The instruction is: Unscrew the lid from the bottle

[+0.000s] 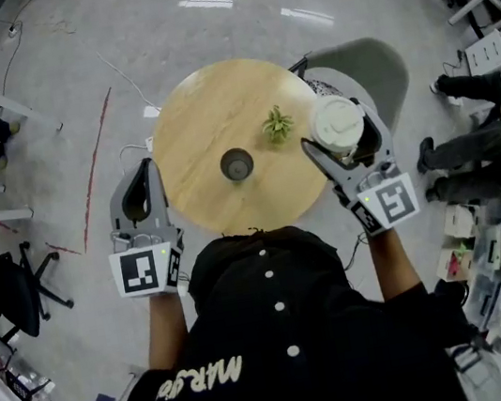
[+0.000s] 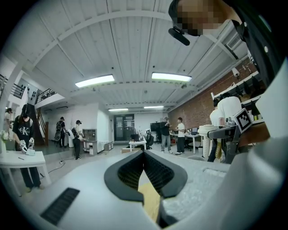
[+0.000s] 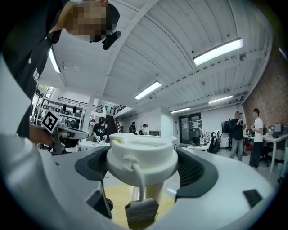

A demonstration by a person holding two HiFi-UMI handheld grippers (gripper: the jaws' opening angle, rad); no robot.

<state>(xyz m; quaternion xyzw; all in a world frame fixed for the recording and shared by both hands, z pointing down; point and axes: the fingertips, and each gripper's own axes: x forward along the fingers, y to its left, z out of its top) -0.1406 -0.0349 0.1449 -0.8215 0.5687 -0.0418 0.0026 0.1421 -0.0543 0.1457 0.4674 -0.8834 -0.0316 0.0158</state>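
On the round wooden table [image 1: 191, 128], near its middle, a dark bottle [image 1: 237, 164] is seen standing upright with what looks like an open mouth, a small green plant [image 1: 277, 125] just beside it. The white lid [image 3: 141, 155] is not on it: it is held level by the right gripper [image 1: 337, 130] over the table's right edge, well apart from the bottle, with the jaws pressed against its two sides. A cord [image 3: 137, 182] with a grey tag [image 3: 141, 213] hangs from the lid's front. The left gripper [image 1: 143, 170] is kept off the table's left edge with its jaws closed together on nothing. The lid is judged to be light, rigid plastic, unlikely to deform under the pads, though its smooth round wall could slip if it is clamped only lightly; the broad outer rim, where it is taken now, is the soundest place to hold it. The bottle is judged stiff and light, hence easily tipped, and would best be gripped across its body, low down, should it need steadying.
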